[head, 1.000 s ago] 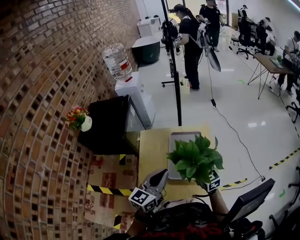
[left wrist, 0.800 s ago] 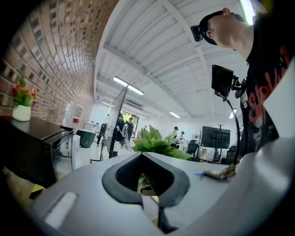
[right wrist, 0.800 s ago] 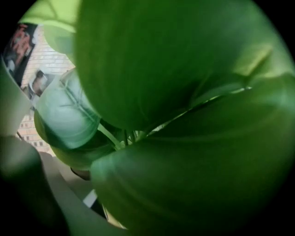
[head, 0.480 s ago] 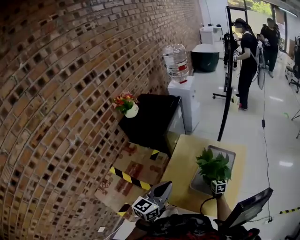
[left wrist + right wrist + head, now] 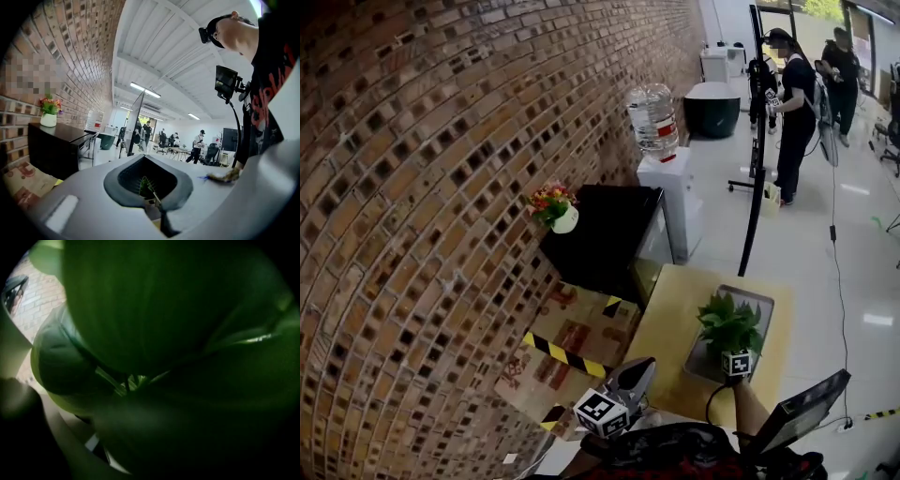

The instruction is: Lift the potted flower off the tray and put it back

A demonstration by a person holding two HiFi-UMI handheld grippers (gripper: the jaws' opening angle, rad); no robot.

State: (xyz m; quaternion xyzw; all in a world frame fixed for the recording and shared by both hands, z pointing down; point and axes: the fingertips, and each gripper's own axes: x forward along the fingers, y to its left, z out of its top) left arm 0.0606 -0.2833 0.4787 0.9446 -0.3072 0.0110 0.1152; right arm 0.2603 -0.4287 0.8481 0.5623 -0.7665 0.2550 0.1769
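Apparently the potted flower [image 5: 730,323] is on or just over the tray [image 5: 761,302]; letting go remains. Leaves hide the right gripper [image 5: 734,356] and its grip. The left gripper [image 5: 635,368], at eight o'clock of the tray, is closed and empty.

No wording could be read anywhere. The red label [image 5: 662,132] on the water bottle [image 5: 652,106] was too small to make out, and the red lettering [image 5: 261,110] on a person's black shirt [image 5: 277,58] showed only in fragments.

Left half of table [image 5: 667,323] bare and open from above. Potted flower [image 5: 729,323] leaves spread over most of tray [image 5: 763,302]. Black cabinet [image 5: 605,234] just beside table's far-left corner, brick wall [image 5: 441,187] behind it; monitor [image 5: 797,422] crowds near-right edge.
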